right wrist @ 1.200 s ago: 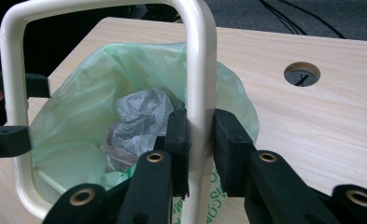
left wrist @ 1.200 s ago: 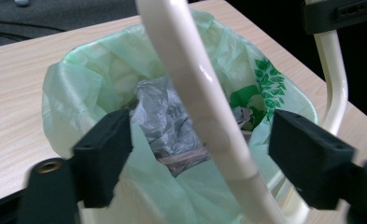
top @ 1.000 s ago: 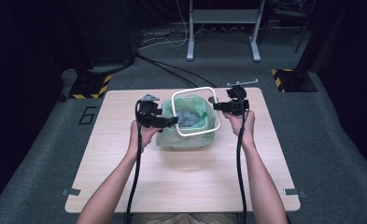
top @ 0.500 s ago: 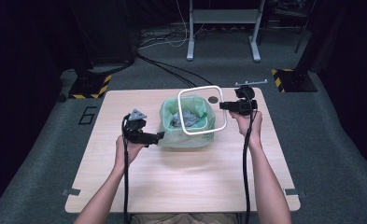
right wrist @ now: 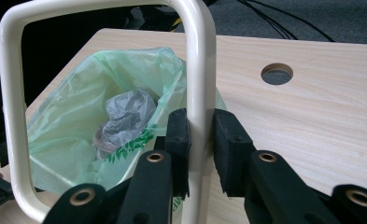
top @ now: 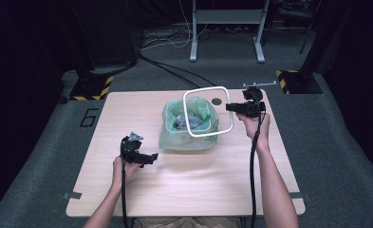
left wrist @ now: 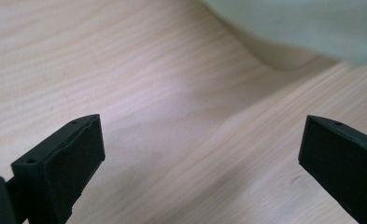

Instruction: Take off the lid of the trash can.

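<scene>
Progress, judged from the layout: white rectangular frame (top: 208, 111) lifted clear of the green bag-lined bin (top: 190, 127) and held above it toward the table's far edge, right gripper (top: 231, 107) with its fingers (right wrist: 179, 140) clamped on one side bar of the frame. Left gripper (top: 149, 157) low over bare table (top: 184, 180) near the left edge, just beside the bag, fingers (left wrist: 64, 163) spread wide and empty. Outstanding, apparently: setting the frame down and dealing with the bag holding crumpled grey paper (right wrist: 125, 114).
</scene>
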Available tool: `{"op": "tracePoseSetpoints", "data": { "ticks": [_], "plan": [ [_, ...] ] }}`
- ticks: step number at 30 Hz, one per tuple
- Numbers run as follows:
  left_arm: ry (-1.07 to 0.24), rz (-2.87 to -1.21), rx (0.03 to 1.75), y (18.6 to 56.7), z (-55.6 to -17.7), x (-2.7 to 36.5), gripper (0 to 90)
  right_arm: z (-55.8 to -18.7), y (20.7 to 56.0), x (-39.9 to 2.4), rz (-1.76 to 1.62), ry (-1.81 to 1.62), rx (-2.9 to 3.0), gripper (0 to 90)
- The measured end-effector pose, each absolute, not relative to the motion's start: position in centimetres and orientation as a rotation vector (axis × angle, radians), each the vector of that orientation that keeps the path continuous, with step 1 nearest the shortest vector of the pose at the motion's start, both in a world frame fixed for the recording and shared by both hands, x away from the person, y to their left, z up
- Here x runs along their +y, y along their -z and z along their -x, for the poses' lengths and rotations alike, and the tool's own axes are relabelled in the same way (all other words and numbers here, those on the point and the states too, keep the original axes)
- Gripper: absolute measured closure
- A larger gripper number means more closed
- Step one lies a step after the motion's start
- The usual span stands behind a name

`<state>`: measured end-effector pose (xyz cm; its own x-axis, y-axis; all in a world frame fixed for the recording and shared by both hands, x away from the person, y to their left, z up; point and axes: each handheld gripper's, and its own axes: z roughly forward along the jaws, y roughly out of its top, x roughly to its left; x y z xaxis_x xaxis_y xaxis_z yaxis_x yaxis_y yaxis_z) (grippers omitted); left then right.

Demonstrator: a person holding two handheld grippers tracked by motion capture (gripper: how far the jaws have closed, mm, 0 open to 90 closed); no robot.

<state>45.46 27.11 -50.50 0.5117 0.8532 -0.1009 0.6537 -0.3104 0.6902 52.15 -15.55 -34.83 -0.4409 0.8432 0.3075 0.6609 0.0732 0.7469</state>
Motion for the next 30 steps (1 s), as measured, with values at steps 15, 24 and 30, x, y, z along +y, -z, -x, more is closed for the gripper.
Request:
{"op": "tracePoseSetpoints", "data": {
  "ticks": [15, 24, 30],
  "plan": [
    [-0.49, -2.102, 1.172, 52.9, -45.1, 27.7, 0.0, -51.9, 35.0, -17.0, -1.542, -1.318, 2.132, 76.6],
    [-0.49, -2.093, 1.177, 53.0, -45.0, 27.8, 0.0, -51.5, 35.1, -18.2, -1.557, -1.329, 2.115, 76.6],
    [-0.493, -2.089, 1.182, 53.0, -45.0, 27.8, 0.0, -51.3, 35.0, -18.9, -1.56, -1.322, 2.104, 76.5]
  ]
}}
